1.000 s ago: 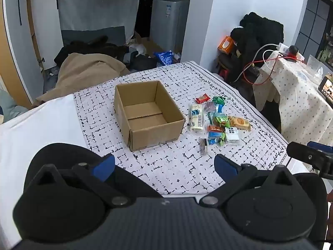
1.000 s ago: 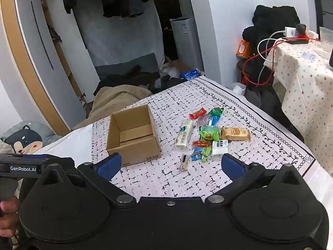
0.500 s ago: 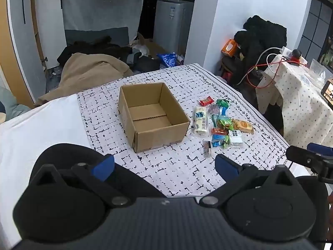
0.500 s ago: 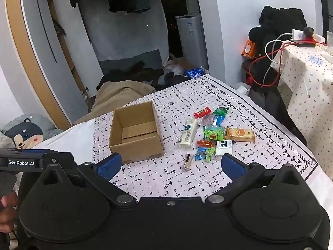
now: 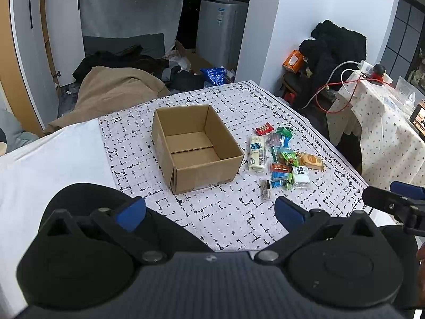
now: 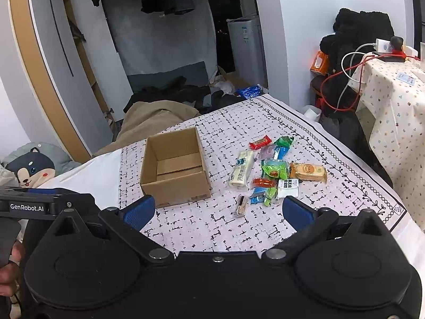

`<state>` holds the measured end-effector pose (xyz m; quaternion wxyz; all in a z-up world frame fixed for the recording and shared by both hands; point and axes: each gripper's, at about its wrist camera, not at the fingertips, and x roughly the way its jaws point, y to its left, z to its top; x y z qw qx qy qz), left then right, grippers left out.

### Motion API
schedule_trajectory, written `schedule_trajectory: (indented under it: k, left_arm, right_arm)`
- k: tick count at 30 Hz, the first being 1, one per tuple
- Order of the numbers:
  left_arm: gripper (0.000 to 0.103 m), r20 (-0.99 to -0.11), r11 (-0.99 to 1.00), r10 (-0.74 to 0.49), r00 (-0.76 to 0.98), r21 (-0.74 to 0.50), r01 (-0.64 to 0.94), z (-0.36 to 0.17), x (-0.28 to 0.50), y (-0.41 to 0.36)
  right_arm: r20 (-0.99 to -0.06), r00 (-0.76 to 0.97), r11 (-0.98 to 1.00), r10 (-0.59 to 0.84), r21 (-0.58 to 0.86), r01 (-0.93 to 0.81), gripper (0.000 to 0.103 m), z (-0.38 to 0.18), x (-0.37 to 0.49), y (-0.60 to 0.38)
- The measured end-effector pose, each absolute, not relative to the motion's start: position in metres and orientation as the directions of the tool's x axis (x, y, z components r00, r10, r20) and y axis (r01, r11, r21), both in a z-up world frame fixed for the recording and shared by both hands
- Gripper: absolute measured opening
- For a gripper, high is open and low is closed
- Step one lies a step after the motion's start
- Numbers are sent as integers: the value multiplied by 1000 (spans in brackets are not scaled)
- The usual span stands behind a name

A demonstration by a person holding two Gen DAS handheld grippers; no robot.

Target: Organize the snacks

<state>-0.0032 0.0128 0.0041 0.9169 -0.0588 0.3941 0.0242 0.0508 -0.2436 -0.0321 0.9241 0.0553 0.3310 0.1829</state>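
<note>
An open, empty cardboard box (image 5: 195,147) (image 6: 174,167) stands on a patterned white cloth. To its right lies a pile of wrapped snacks (image 5: 283,158) (image 6: 275,171): a long white pack (image 6: 241,172), a red bar (image 6: 260,142), an orange biscuit pack (image 6: 308,171), green and blue packets, and a small dark bar (image 6: 241,205) nearest me. My left gripper (image 5: 209,211) is open and empty, short of the box. My right gripper (image 6: 218,208) is open and empty, short of the snacks.
The cloth-covered table (image 5: 225,212) ends at a bordered edge on the right. A side table with a dotted cloth, cables and a power strip (image 6: 390,50) stands at the right. Clothes and a beige blanket (image 5: 114,90) lie beyond the table.
Both grippers have moved closer to the table, so the box and snacks look larger. Both stay open and nothing on the table has moved.
</note>
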Motion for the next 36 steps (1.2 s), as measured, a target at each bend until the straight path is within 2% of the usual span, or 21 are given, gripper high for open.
schedule_trajectory:
  k: [36]
  left_arm:
    - [103, -721, 993, -11, 692, -90, -77, 4, 1, 9]
  right_arm:
    - [-585, 722, 930, 368, 231, -287, 103, -33, 59, -250]
